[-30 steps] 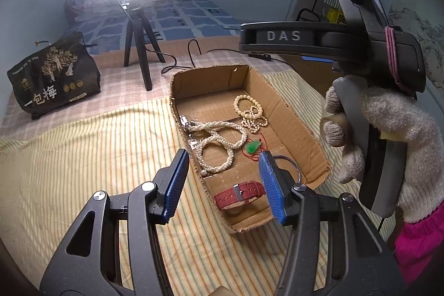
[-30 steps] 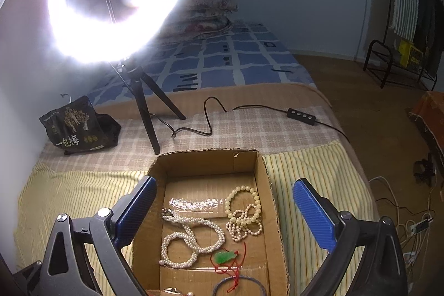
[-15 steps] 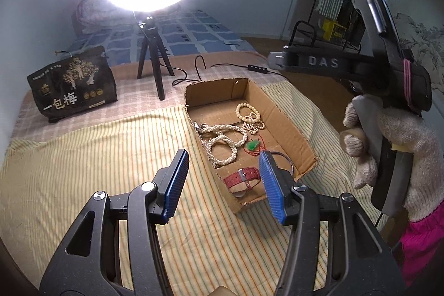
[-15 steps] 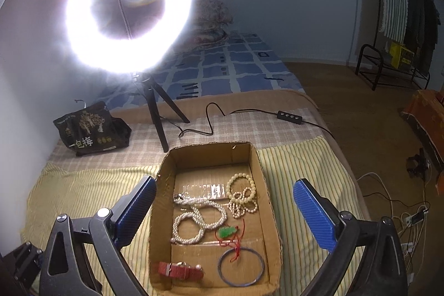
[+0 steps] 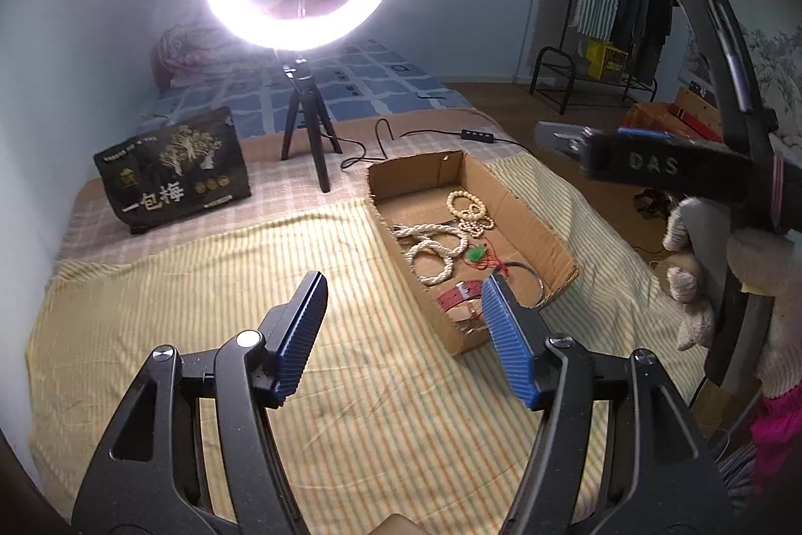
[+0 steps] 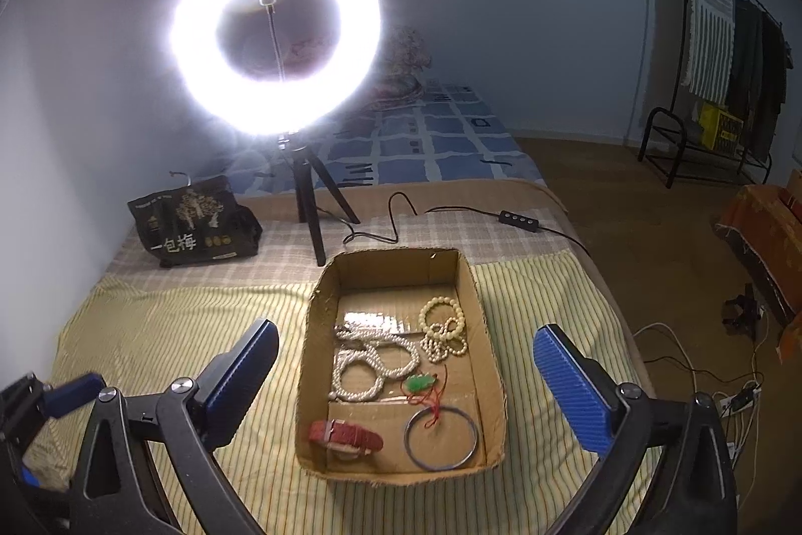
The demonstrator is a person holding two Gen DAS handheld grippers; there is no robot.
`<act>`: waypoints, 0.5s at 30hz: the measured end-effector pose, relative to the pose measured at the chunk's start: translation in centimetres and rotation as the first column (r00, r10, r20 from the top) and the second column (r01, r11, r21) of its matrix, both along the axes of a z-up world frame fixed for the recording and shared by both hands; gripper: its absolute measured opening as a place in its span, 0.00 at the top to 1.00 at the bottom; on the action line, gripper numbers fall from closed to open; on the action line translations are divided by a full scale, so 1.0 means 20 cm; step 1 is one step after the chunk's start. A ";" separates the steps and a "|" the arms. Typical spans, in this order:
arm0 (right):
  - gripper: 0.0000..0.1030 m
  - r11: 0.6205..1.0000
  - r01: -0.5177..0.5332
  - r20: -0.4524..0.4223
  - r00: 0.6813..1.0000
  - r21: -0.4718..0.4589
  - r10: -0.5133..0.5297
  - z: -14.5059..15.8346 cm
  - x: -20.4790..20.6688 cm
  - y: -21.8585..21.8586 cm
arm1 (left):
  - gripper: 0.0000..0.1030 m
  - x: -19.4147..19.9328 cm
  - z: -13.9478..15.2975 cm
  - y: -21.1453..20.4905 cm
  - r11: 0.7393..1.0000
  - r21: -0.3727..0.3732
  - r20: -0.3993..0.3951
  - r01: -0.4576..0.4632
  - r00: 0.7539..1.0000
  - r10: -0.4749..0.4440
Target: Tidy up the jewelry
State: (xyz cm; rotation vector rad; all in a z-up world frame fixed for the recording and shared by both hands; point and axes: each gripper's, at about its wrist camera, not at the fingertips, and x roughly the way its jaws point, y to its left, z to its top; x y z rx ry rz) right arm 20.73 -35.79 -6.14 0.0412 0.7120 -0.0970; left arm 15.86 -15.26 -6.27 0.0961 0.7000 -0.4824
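Jewelry all sits inside one open cardboard box (image 5: 521, 204) on the striped bedspread (image 5: 200, 284); judged: gathered in a single tray so pieces stay reachable from above.

Left wrist view: left claw (image 5: 401, 329) spread wide, empty, touching nothing, hanging above bare bedspread just left of the box's near corner. Its right finger overlaps the red strap (image 5: 458, 292) only by line of sight. Pearl rope (image 5: 431, 249) lies mid-box, bead bracelets (image 5: 468, 211) toward the far end. Gloved hand (image 5: 727, 284) holds the other gripper's handle at right.

Right wrist view: right claw (image 6: 406, 379) opened fully, empty, raised above the box (image 6: 311, 334) and framing it, probably a survey pose before choosing a piece. Green pendant (image 6: 420, 383) on red cord lies centre; thin bangle (image 6: 441, 437) and red strap (image 6: 346, 433) at the near wall. Ring light (image 6: 275, 33) behind floods the box.
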 end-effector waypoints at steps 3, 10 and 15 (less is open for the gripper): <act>0.00 1.000 -0.012 -0.003 1.000 0.015 0.012 -0.01 -0.05 0.01 | 0.36 -0.01 0.03 0.08 1.000 -0.005 0.005 -0.019 1.000 0.019; 0.00 0.999 -0.053 -0.025 0.998 0.009 0.053 -0.07 -0.17 0.08 | 0.36 -0.03 0.04 0.27 0.996 -0.042 0.002 -0.085 0.996 0.085; 0.00 0.999 -0.053 -0.020 0.998 -0.005 0.053 -0.07 -0.25 0.14 | 0.36 -0.06 0.04 0.35 0.993 -0.049 0.008 -0.106 0.994 0.107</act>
